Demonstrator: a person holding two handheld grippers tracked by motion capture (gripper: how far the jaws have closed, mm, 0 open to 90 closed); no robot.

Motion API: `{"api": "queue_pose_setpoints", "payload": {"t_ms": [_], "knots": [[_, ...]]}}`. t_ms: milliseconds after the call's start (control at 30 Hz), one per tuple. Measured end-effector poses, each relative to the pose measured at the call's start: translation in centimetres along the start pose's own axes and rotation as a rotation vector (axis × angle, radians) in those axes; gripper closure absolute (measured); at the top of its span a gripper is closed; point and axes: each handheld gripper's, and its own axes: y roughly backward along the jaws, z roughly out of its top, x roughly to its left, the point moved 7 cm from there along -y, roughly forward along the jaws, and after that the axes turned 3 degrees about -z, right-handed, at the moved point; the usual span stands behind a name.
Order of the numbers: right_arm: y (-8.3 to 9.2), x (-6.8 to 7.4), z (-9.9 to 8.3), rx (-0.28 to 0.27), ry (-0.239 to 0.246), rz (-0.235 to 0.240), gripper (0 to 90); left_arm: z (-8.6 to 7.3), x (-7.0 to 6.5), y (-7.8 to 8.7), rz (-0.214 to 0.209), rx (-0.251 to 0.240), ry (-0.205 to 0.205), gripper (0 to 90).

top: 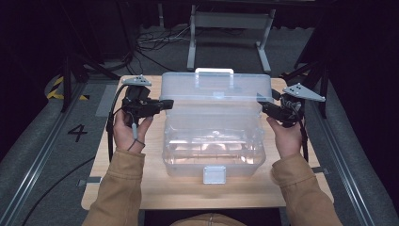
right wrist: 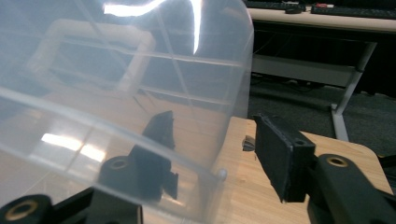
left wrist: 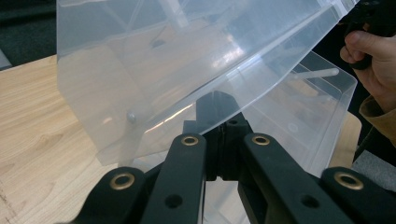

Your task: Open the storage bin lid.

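Note:
A clear plastic toolbox (top: 211, 150) with a white front latch (top: 214, 174) stands on the wooden table (top: 117, 188). Its lid (top: 216, 92) is raised partway, with the white handle (top: 214, 72) at the back. My left gripper (top: 167, 103) is shut on the lid's left edge; in the left gripper view the jaws (left wrist: 219, 105) pinch the lid rim (left wrist: 261, 60). My right gripper (top: 263, 107) is at the lid's right corner. In the right gripper view it (right wrist: 212, 123) stands open, one jaw seen through the lid wall (right wrist: 140, 70), the other outside and apart from it.
A white desk frame (top: 230, 28) and loose cables (top: 155, 42) lie on the floor beyond the table. Dark stands flank the table at left (top: 70, 70) and right (top: 320, 70). A "4" (top: 77, 133) is marked on the floor at left.

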Motion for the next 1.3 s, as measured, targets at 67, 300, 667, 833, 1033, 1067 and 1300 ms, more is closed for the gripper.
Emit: {"api": "queue_pose_setpoints", "payload": {"t_ms": [67,300,667,833,1033,1067,1300], "knots": [[-0.1,-0.1,0.1,-0.010,-0.003,-0.017,52.2,0.0,0.0,0.0,0.001,0.000,0.002,89.6],[0.0,0.3,0.3,-0.062,0.036,-0.104,66.6,0.0,-0.1,-0.1,-0.005,0.003,-0.004,89.5],[0.1,0.3,0.7,-0.098,-0.009,-0.144,74.1,-0.8,-0.7,-0.7,-0.012,0.051,-0.010,81.4],[0.1,0.1,1.0,-0.119,-0.045,-0.157,78.6,-1.2,-1.0,-0.1,-0.014,0.046,-0.009,79.7],[-0.4,-0.1,1.3,-0.107,-0.062,-0.156,79.5,-1.8,-1.3,0.5,-0.035,0.063,-0.003,78.9],[-0.5,-0.2,1.3,-0.103,-0.065,-0.156,79.5,-1.9,-1.4,0.7,-0.036,0.065,-0.005,78.5],[-1.0,-0.4,1.7,-0.088,-0.059,-0.160,80.4,-2.9,-2.6,1.2,-0.065,0.114,-0.035,75.9]]}}
